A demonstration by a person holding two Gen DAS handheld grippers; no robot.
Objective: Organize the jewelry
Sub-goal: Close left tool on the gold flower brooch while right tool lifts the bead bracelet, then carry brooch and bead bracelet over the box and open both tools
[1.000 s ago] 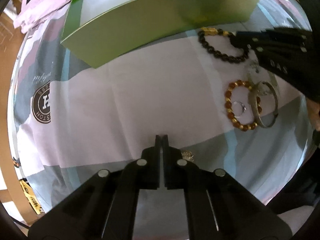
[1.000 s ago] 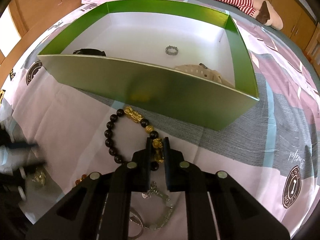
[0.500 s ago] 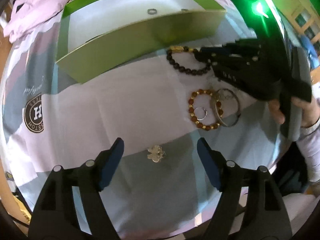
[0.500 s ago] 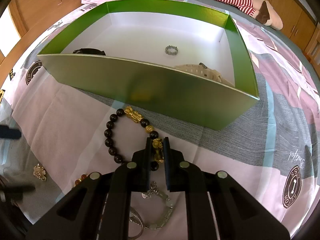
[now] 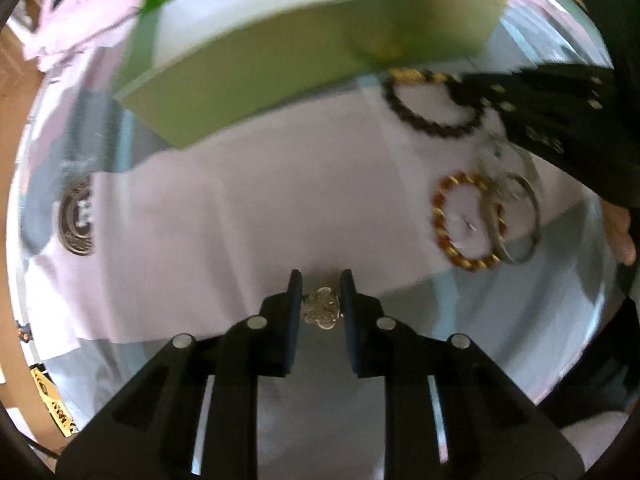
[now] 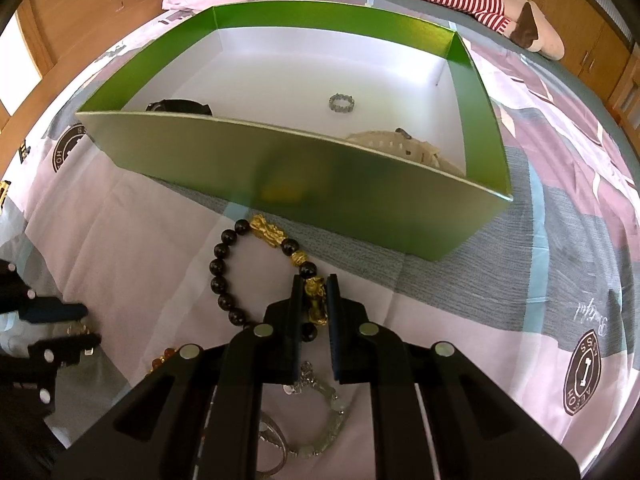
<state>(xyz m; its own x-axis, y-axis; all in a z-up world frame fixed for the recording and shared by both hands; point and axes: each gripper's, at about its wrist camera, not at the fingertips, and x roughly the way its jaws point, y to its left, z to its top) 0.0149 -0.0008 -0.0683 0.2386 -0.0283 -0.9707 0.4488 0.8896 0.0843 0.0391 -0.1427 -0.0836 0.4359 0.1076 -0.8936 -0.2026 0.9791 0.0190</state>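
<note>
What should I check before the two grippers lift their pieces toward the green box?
1. Right gripper shut on the black bracelet, at its gold charm: ok.
2. Left gripper around the brooch: ok. Firm contact: cannot tell, the view is blurred.
3. Bracelet free of the jewelry pile underneath: cannot tell, the gripper hides it.
4. Box open, with bare floor: ok.
5. Path over the near wall free: ok.

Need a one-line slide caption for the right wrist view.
Right gripper pinches the black bead bracelet by its gold charm, before the green box.
</note>
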